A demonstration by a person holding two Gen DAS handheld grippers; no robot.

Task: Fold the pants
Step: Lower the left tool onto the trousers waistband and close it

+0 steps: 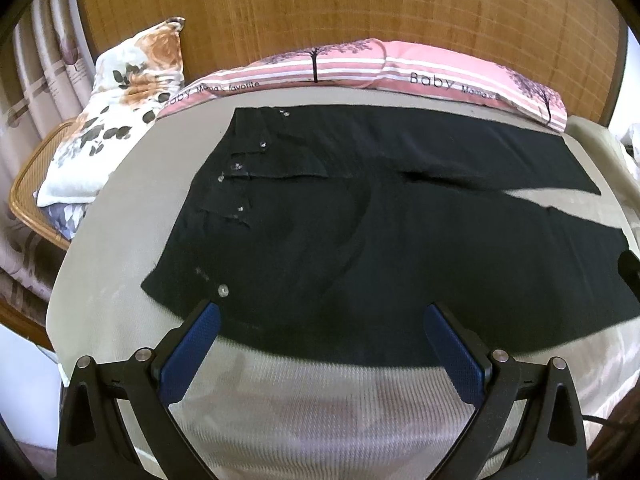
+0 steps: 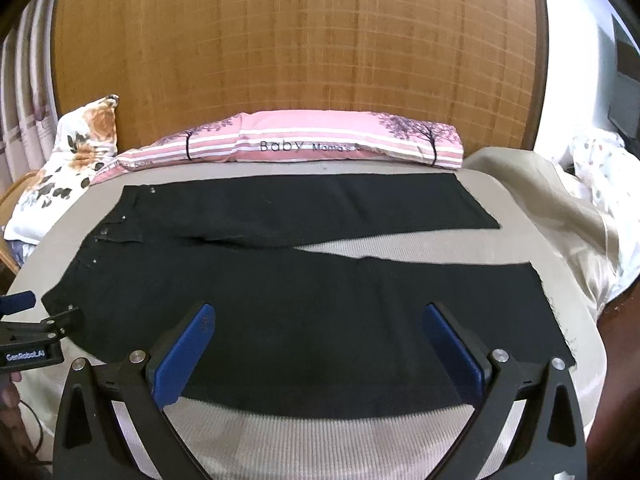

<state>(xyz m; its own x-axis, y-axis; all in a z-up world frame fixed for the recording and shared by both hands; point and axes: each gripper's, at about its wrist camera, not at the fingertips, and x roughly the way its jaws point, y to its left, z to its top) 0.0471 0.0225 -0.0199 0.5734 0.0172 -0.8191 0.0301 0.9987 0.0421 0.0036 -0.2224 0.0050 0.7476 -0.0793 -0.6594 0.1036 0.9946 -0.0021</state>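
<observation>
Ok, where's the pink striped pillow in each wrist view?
Left wrist: pink striped pillow lies along the upper middle, beyond the black pants.
Right wrist: pillow sits centre, above the pants.
Shared landmark: the floral pillow at its left end.

Both units alike: left hand-held gripper (image 1: 320, 314) and right hand-held gripper (image 2: 318, 314) have black frames, textured blue pads (image 1: 190, 354), silver pivot screws.

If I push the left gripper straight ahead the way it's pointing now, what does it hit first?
Most likely the black pants: the open left gripper has its fingertips over their near edge by the waistband. Beyond lie the pink pillow and wooden headboard. Height above the fabric is unclear.
</observation>
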